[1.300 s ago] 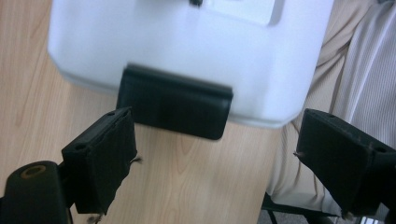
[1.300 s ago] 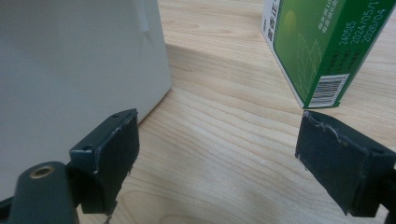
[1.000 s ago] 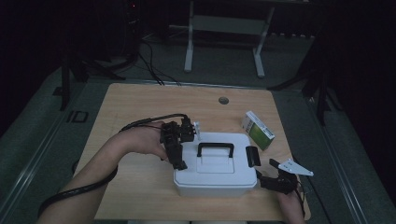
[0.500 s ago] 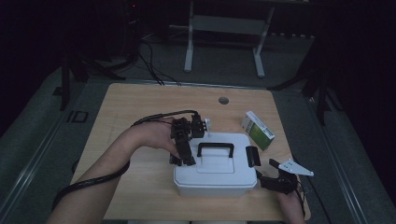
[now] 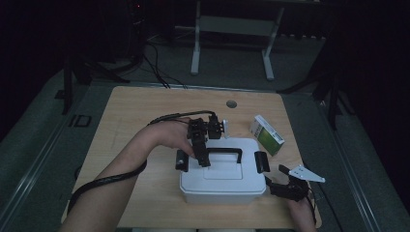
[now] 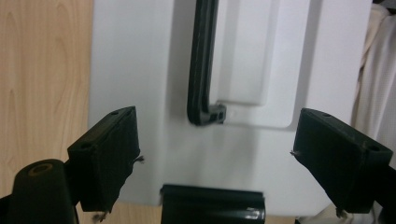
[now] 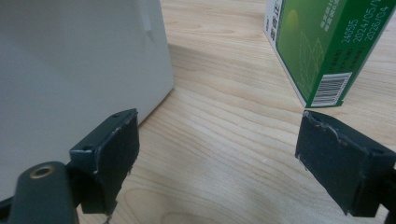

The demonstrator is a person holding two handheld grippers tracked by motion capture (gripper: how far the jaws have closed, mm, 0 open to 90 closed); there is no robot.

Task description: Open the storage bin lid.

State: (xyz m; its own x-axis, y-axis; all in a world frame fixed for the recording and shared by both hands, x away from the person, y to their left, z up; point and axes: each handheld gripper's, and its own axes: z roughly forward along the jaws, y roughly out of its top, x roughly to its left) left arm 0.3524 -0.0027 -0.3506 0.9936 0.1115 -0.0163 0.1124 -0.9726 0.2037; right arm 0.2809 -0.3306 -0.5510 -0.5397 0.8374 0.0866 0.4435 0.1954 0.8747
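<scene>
— Since the earlier frame, what has shifted?

— Over the white box point(image 5: 222, 171) the left gripper point(image 5: 203, 159) has slid along from the box's left edge toward the middle of the lid; the right gripper point(image 5: 285, 186) has kept its place at the box's near right corner.

— Start near. How is the right gripper?

— Its jaws stand wide apart with nothing between them but bare desk point(image 7: 224, 140). In its own view the box wall point(image 7: 79, 65) rises at the left and a green and white carton point(image 7: 322, 42) stands farther off.

— Any writing on that carton?

— A barcode, and dates: "2024/05/" and "2028/04", with "240505" beside them (the other print is too small to read).

— And the left gripper?

— Open too, jaws spread, hanging over the lid above the left end of the black handle point(image 6: 201, 70), which lies flat in its recess. A black latch point(image 6: 212, 205) shows at the box edge just below.

— Where is the box?

— On the near half of the desk, lid on, latches at both ends. The carton lies beyond its right corner, and farther still there is a round hole point(image 5: 231, 104) in the desk.
</scene>
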